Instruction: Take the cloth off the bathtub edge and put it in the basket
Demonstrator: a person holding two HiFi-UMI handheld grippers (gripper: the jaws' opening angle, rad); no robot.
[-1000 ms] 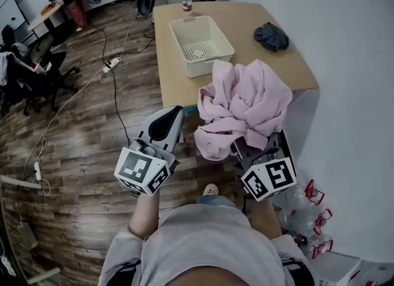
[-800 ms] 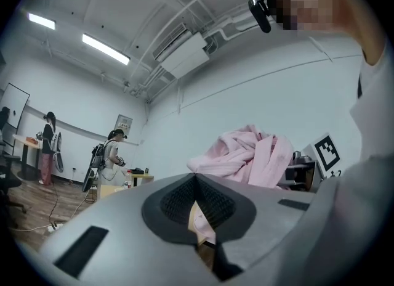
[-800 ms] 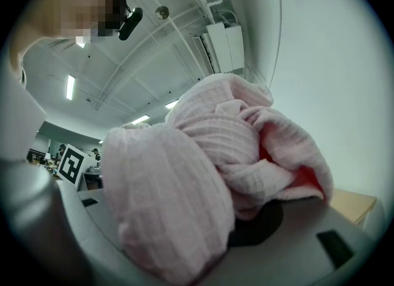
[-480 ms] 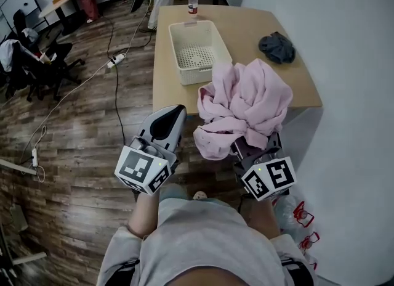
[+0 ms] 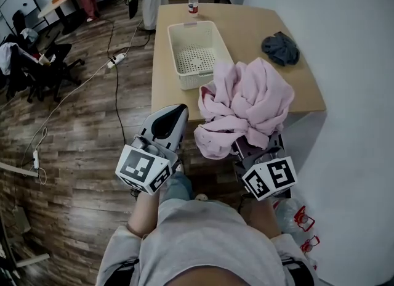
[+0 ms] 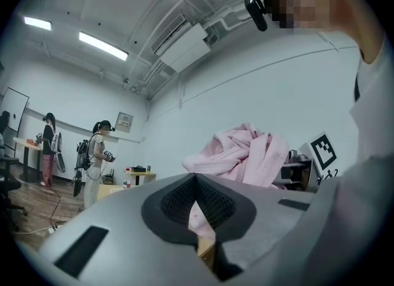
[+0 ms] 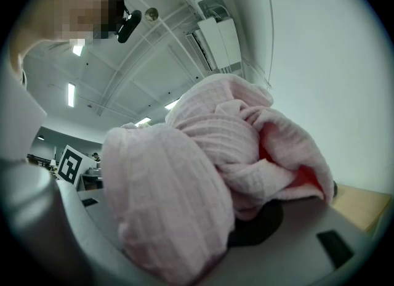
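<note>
A big bundle of pink cloth [image 5: 246,103] sits in my right gripper [image 5: 247,148], which is shut on it; the folds hide the jaw tips. In the right gripper view the pink cloth [image 7: 203,174] fills the space over the right gripper [image 7: 246,229]. My left gripper [image 5: 167,123] is beside it on the left, shut and holding nothing. Past the left gripper [image 6: 196,201] in its own view, the pink cloth [image 6: 246,155] hangs to the right. A cream perforated basket [image 5: 174,57] stands on the wooden table [image 5: 246,26] just beyond the cloth, with nothing inside it.
A dark grey cloth [image 5: 280,47] lies on the table's right side and a bottle [image 5: 193,1] stands behind the basket. A white wall runs along the right. Cables, chairs and standing people [image 6: 97,155] occupy the wooden floor at the left. Bottles [image 5: 298,217] lie by my feet.
The table and basket have shifted a little nearer and to the right in the head view. Both grippers and the cloth keep the same pose.
</note>
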